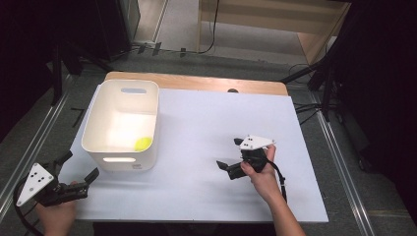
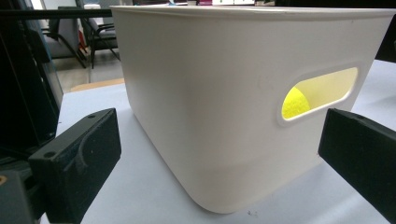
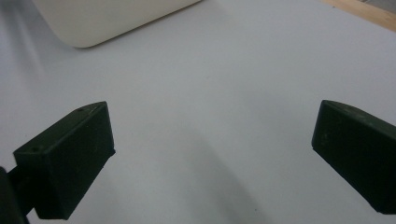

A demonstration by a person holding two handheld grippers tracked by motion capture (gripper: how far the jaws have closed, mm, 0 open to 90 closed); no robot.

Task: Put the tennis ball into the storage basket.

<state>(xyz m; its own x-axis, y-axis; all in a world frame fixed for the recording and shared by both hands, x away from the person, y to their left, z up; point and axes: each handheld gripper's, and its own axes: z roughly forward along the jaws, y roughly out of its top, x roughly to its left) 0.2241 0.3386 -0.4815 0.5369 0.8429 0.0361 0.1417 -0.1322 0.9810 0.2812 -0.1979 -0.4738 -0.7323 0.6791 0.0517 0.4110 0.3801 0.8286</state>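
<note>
A white plastic bin stands at the left of the white table top; a yellow ball lies in its near right corner. Through the bin's handle slot the ball shows in the left gripper view, with the bin's wall close ahead. My left gripper sits at the table's near left corner, open and holding nothing, pointing at the bin. My right gripper hovers over the table's middle right, open, jaws wide apart over bare table.
A wooden strip edges the table's far side. Metal rails run along both sides of the table. Dark stands and cables crowd the far right. The bin's corner shows at the top left of the right gripper view.
</note>
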